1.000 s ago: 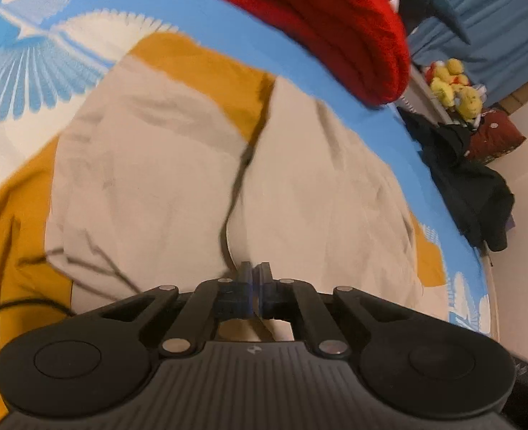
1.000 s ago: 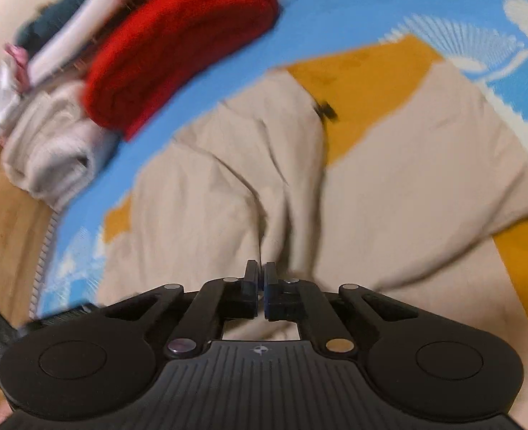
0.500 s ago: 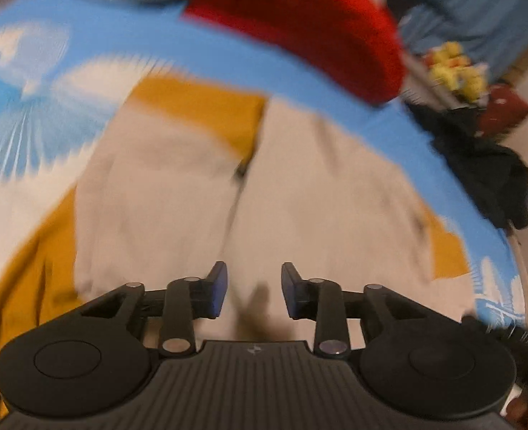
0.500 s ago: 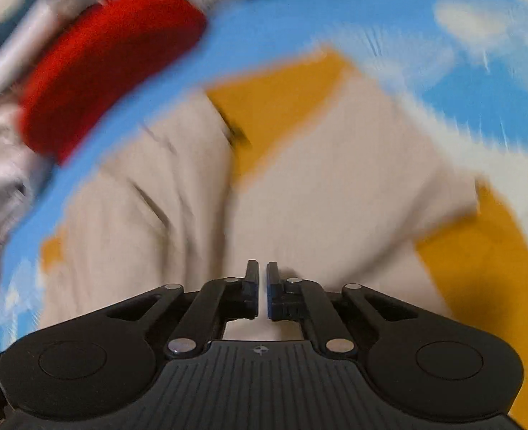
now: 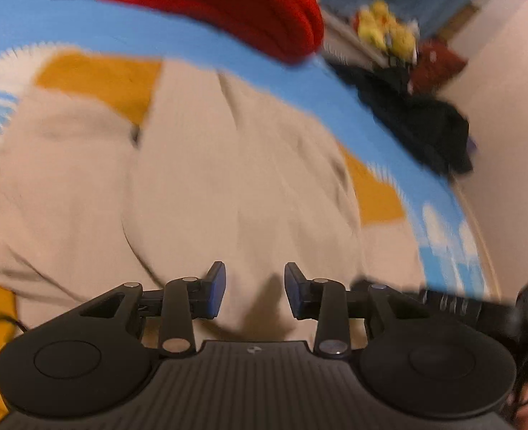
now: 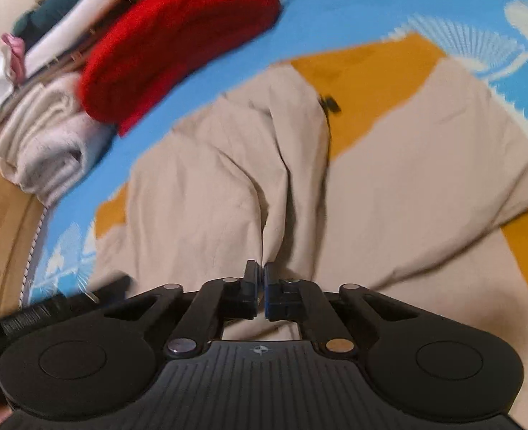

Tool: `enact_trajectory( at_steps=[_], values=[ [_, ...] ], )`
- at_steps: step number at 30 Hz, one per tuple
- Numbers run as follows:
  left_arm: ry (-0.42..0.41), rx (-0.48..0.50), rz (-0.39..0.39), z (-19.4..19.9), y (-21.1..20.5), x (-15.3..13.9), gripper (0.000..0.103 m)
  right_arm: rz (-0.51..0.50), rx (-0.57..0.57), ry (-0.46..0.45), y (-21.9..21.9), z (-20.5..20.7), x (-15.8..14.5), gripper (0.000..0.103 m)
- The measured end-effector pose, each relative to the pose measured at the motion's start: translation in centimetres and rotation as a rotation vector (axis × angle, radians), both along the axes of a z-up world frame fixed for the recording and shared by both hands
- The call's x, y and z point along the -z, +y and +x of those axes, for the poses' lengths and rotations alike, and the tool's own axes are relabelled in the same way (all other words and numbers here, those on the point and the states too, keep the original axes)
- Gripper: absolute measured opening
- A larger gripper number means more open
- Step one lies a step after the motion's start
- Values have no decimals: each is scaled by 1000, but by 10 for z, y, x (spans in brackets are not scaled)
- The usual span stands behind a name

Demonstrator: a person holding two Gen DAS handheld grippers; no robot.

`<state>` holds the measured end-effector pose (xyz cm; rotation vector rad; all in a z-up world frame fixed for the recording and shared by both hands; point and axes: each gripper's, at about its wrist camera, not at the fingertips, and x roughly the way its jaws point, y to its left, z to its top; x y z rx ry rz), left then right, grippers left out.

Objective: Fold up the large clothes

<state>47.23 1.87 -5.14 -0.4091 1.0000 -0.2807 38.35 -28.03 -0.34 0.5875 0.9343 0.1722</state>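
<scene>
Left tool point(image 5: 254, 288) has just been opening, empty, over creased beige garment point(image 5: 228, 186); right tool point(image 6: 260, 288) closed.

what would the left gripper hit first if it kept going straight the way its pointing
Most likely the beige garment spread on the bed. The left gripper points down at it with its fingers apart and nothing between them. The frame is blurred, so how far off the cloth lies is unclear.

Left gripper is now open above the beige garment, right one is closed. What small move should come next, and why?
Probably lower the left gripper onto the beige garment and close on a fold. Its jaws have just been opening with nothing between them, while the right gripper looks shut on a ridge of the cloth.
</scene>
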Motion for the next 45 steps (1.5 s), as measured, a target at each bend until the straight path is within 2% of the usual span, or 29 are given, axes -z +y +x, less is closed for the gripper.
enact_trajectory(
  at_steps=[2,4,7,9,11,12,14,15,16,18,20,21,24,27,31,35,40,45],
  values=[
    [86,37,100,0,-15,18,40,-5,16,29,-1,2,6,2],
    [120,65,170,-2,-22,27,40,-27,44,99,-2,8,19,6],
    [69,47,154,-2,-17,10,40,-57,81,156,-3,10,27,27],
    [6,13,136,-3,-8,-4,40,-91,88,121,8,13,17,31],
    [-36,-36,143,-3,1,-9,40,-153,90,33,14,9,0,32],
    [-30,-55,150,-2,4,-7,40,-164,83,-2,15,7,-5,33],
    [38,-88,180,1,11,11,40,-148,40,-59,17,6,-8,33],
    [103,-100,211,2,13,22,39,-141,24,-52,18,8,-5,33],
    [134,-104,226,1,14,27,39,-146,20,-11,18,11,3,33],
    [119,-114,212,-2,16,21,39,-185,33,100,13,18,21,33],
    [50,-110,197,-5,16,2,40,-165,70,127,5,17,23,34],
    [13,-111,197,-8,18,-6,40,-172,85,102,3,16,15,34],
    [-62,-141,207,-19,23,-32,40,-248,82,-56,5,8,-15,34],
    [-131,-151,195,-32,30,-61,40,-262,99,-207,-3,-7,-46,34],
    [-292,-111,206,-57,29,-113,40,-290,103,-400,-15,-30,-87,34],
    [-401,-86,201,-118,37,-157,40,-310,93,-591,-28,-71,-141,34],
    [-443,-81,179,-227,55,-212,40,-312,162,-724,-53,-171,-202,35],
    [-491,-78,168,-334,56,-248,40,-391,210,-803,-77,-298,-232,36]
  ],
)
